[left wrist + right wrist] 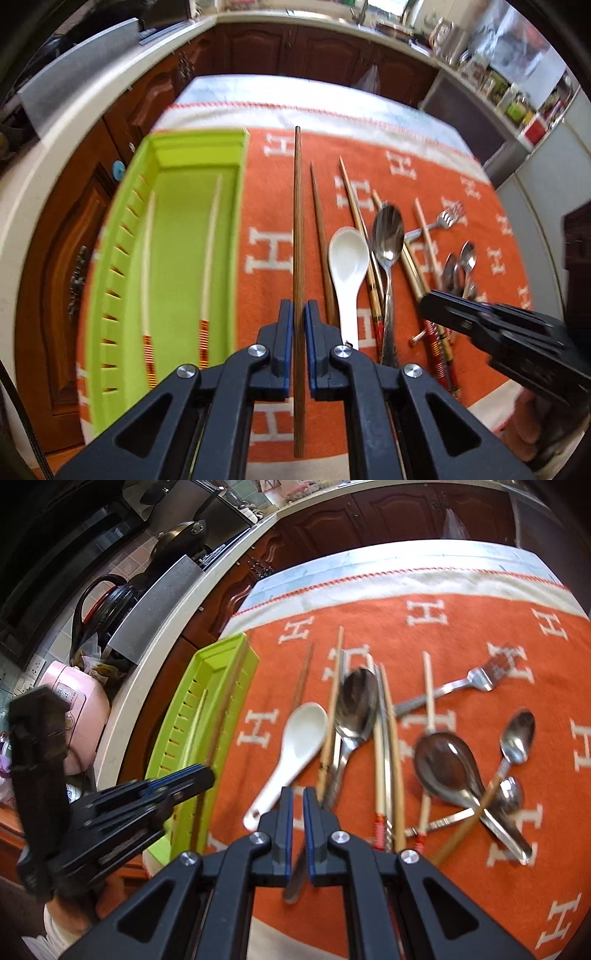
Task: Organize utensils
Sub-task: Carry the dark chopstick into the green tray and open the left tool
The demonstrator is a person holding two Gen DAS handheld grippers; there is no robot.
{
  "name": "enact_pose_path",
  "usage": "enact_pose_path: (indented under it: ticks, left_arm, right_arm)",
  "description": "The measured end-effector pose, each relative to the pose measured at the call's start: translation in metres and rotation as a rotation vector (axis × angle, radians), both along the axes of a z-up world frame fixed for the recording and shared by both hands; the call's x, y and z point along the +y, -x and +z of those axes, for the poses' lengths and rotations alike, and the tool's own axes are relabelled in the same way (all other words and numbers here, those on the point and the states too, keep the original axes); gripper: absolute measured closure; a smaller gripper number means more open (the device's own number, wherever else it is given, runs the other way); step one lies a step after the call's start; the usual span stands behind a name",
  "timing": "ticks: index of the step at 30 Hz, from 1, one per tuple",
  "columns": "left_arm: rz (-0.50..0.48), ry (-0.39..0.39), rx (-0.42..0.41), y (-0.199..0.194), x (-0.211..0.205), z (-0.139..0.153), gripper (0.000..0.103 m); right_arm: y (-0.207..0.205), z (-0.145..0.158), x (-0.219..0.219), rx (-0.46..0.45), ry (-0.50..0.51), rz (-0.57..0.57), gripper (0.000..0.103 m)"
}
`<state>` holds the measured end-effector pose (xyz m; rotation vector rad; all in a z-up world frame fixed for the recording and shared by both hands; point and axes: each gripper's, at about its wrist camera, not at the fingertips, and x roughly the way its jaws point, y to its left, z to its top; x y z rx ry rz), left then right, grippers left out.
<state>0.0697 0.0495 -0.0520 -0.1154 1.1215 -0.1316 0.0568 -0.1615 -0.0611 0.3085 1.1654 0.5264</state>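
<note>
My left gripper (298, 314) is shut on a dark wooden chopstick (297, 221) and holds it above the orange cloth, just right of the green tray (166, 147). Two pale chopsticks (210, 236) lie in the tray. My right gripper (297, 797) is shut with nothing clearly between its pads, over the handle of a large steel spoon (356, 701). A white ceramic spoon (295, 734), more chopsticks (388, 746), a fork (476, 681) and smaller steel spoons (517, 734) lie on the cloth. The right gripper also shows in the left wrist view (428, 302).
The orange cloth with white H letters (461, 635) covers the table. Dark wood cabinets (258, 48) and a pale counter edge (74, 118) lie behind and left. A pink appliance (81, 705) and pans stand on the counter.
</note>
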Motion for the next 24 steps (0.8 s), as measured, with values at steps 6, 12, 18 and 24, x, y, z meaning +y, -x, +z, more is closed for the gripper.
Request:
enact_pose_path:
  ticks: [6,12,18,24]
  left_arm:
    - [0.065,-0.048,-0.048,0.001,0.040,0.019,0.099]
    - [0.115,-0.095,-0.006,0.003,0.075,-0.003,0.099]
    - [0.109,-0.097,0.047,-0.001,0.089,-0.030,0.099]
    - [0.119,-0.077,0.082,-0.001,0.093,-0.047,0.087]
  right_arm:
    - [-0.030,0.009,0.021,0.008,-0.007,-0.001,0.093]
    - [-0.065,0.008,0.045,-0.006,0.051,-0.021,0.073]
    - [-0.093,-0.011,0.070,0.049,0.175,-0.017,0.073]
    - [-0.101,-0.028,0.093,0.082,0.316,0.022,0.073]
